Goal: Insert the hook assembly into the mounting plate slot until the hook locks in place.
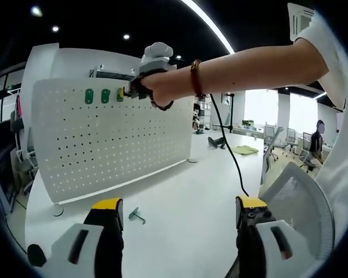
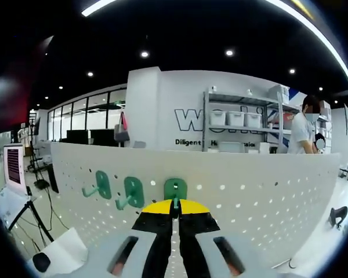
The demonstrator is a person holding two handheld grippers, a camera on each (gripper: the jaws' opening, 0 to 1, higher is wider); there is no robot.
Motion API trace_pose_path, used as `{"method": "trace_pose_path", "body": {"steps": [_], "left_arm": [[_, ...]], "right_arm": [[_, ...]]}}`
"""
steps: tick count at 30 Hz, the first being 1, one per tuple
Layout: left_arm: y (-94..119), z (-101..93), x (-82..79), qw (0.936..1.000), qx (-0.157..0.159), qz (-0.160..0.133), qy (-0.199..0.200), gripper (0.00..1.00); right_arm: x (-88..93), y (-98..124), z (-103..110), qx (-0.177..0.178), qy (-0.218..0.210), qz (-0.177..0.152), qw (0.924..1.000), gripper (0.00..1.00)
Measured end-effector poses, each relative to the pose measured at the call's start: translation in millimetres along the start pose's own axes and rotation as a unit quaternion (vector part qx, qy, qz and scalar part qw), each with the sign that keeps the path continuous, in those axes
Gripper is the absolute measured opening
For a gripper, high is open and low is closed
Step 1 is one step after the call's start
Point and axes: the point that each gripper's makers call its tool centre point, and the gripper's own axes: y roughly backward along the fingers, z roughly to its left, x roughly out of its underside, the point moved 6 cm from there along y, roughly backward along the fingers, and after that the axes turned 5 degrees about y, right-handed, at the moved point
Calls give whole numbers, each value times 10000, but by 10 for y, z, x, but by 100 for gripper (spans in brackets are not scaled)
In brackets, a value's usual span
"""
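Note:
A white pegboard mounting plate [image 1: 104, 145] stands upright on the white table [image 1: 191, 191]. Two green hooks [image 1: 89, 95] [image 1: 105, 95] hang near its top edge. My right gripper [image 1: 129, 91], held by a person's hand, is up against the board beside them. In the right gripper view its jaws [image 2: 175, 207] are shut on the prong of a third green hook [image 2: 175, 189], whose plate lies against the board [image 2: 267, 191], right of the two hung hooks [image 2: 102, 184] [image 2: 133, 191]. My left gripper [image 1: 178, 205] stands open over the table. A loose green hook [image 1: 136, 215] lies just beyond its left finger.
A person's bare arm [image 1: 249, 69] with a bracelet crosses above the table. A black cable [image 1: 235, 156] hangs from it. A mesh office chair [image 1: 296, 194] stands at the right. Shelves with bins [image 2: 238, 124] and a person [image 2: 304, 130] are behind the board.

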Motion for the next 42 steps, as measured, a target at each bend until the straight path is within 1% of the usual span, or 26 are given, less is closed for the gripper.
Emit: {"method": "trace_pose_path", "body": {"steps": [2,4,8,10,11,13,15,20,23,26,29,30,33,34,37,42], "left_arm": [[-3,-5,3,10000,16,13,23,81],[-3,2,3,10000,4,8,7,81],[-5,16,-6,10000,4,-12,29,81],[-7,21,-18,10000,0,-47,54,81],[-4,23,-27,10000,-5,-59,45,81],[-2,26,-33,10000,-10,-76,41,81],[1,32,-23,10000,-17,-43,43,81],[9,32,-4,10000,-25,-15,39,81],[1,23,-5,10000,-13,-24,39,81],[-8,10,-1,10000,2,-1,20,80],[-6,7,-1,10000,4,6,7,80],[-5,7,-4,10000,8,-2,15,80],[-2,16,-14,10000,-11,6,-2,80],[-1,18,-20,10000,-14,-2,-6,80],[-5,20,-21,10000,-13,-10,6,80],[-20,3,-22,10000,19,5,-9,80]], "right_arm": [[6,0,-2,26,-11,3,10000,1],[5,-6,5,44,133,8,9999,1],[14,-7,22,153,-158,46,9997,1],[9,-15,30,184,-70,68,9998,1],[11,-17,31,198,-122,87,9997,1],[15,-24,36,251,-403,98,9988,1],[14,-24,28,274,-580,138,9978,1],[15,-25,38,274,-523,190,9981,1],[25,-16,55,278,-352,182,9988,1],[23,-16,56,279,-310,212,9989,1],[9,-16,62,242,-124,315,9991,1],[8,-16,61,227,-137,328,9991,2],[10,-17,59,202,-176,327,9991,2],[3,-16,59,183,-70,330,9993,2],[-65,-10,77,114,35,172,9998,4],[-70,-31,73,67,63,224,9997,6]]}}
